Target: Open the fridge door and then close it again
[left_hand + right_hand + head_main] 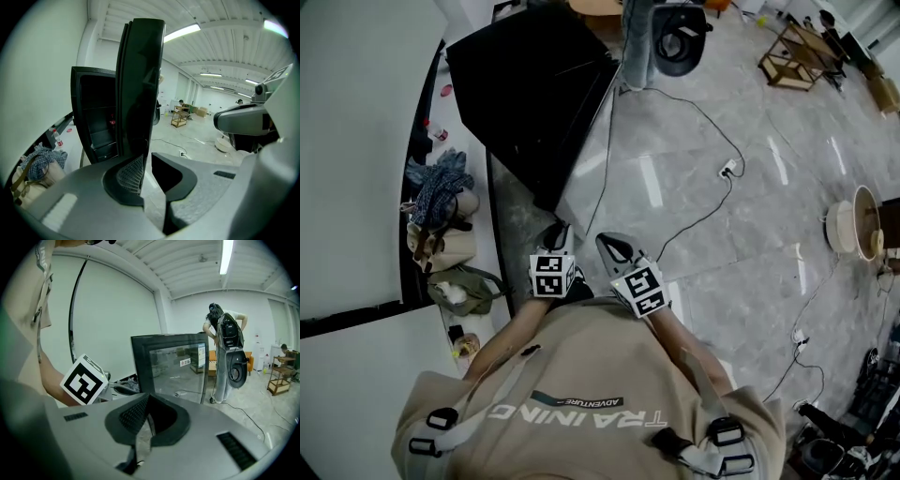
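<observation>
Left tool (146, 158) first: its 2 jaws stand a slim gap apart, grey floor showing through, nothing between them. Right past its tip rises the edge of the fridge door (140, 84), upright and dark, so close that I cannot tell whether the tool touches it. That door stands open, and left of it you look straight into the black fridge (93, 117), shelves stacked inside.

Right tool (148, 399) now: jaws closed, tips meeting, holding nothing. It faces the glass front of the door, with a small label stuck on the pane. The left tool's marker cube (84, 379) sits off to its left, in front of the person's arm.

From overhead, both tools are held low and side by side, just ahead of the person's chest. Left one points at the door's near corner, and the right one sits just beside it, aimed out over the floor (741, 281). A thin cable (703, 211) snakes across the tiles to a socket block (727, 170). Along the white wall on the left there is a blue checked cloth (439, 183) bundled up, with bags heaped near it. A wooden rack (792, 56) stands well apart at the far side of the room
</observation>
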